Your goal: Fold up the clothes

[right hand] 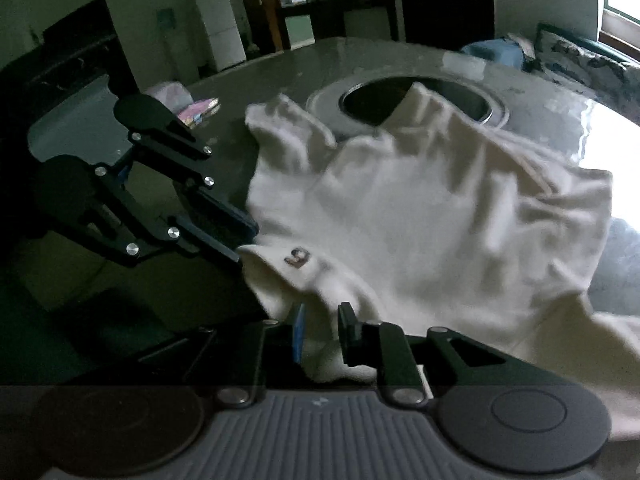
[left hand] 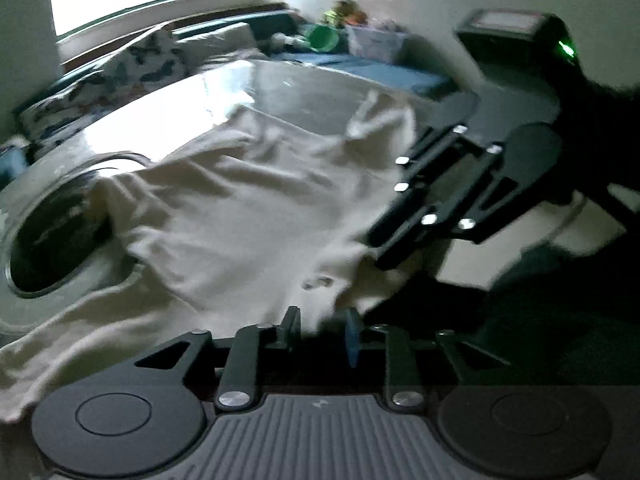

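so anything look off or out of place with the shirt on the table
Yes. The white garment lies rumpled, and one corner droops into the round hole in the table instead of lying flat. Its near edge hangs over the table edge at the right gripper.

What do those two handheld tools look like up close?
Both are black metal linkages with silver rivets, round disc pivots and a ribbed grey base. Each tool, left and right, has one blue pad and one black pad. A green light glows on the right one.
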A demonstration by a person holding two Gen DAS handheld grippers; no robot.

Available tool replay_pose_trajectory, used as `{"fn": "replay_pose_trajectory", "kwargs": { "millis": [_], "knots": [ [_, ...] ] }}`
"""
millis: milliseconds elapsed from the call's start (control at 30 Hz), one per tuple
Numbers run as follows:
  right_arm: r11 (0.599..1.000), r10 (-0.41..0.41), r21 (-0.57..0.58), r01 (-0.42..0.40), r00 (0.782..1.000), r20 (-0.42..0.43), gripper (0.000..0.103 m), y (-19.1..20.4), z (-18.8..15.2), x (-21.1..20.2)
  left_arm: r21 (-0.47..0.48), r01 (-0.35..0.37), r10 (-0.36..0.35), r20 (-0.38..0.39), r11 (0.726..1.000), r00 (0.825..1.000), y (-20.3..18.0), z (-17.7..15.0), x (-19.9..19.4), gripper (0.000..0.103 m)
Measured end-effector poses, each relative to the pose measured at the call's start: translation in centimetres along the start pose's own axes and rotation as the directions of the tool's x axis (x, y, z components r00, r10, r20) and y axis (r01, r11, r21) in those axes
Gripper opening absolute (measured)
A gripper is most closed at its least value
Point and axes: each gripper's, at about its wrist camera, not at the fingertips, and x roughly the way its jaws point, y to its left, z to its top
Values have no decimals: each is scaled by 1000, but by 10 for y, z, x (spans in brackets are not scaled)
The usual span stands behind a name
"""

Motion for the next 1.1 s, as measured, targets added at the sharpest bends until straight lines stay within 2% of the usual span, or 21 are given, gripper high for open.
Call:
{"fn": "replay_pose_trajectory", "kwargs": {
  "millis": [100, 200, 367, 433, 533, 667, 800, 867, 1100],
  "knots": [
    [998, -58, 4, 58, 998, 34, 17, -14, 14, -13, -110, -40, 43, 28, 993, 999, 29, 16, -4, 28],
    [990, -142, 33, 140, 988, 59, 17, -40, 29, -22, -232, -89, 102, 45, 969, 994, 63, 33, -3, 28],
    [955, -280, 122, 270, 958, 69, 17, -95, 52, -22, -413, -168, 197, 27, 895, 980, 129, 60, 17, 30],
    [937, -321, 170, 306, 945, 67, 18, -120, 58, -17, -475, -173, 210, 25, 863, 977, 154, 68, 27, 36],
    [900, -377, 257, 352, 925, 54, 18, -164, 66, -6, -561, -178, 226, 17, 808, 974, 191, 79, 42, 37],
    [869, -401, 332, 367, 915, 38, 24, -203, 72, 14, -625, -189, 217, -32, 757, 976, 227, 85, 70, 37],
    [852, -402, 378, 363, 915, 26, 29, -231, 77, 33, -669, -158, 173, -44, 726, 984, 248, 84, 90, 46],
    [850, -398, 383, 361, 917, 19, 34, -238, 78, 41, -687, -139, 153, -42, 714, 987, 254, 83, 96, 46],
    [849, -386, 396, 350, 922, 13, 34, -244, 77, 54, -744, -93, 118, -19, 662, 993, 262, 80, 95, 50]
  ]
}}
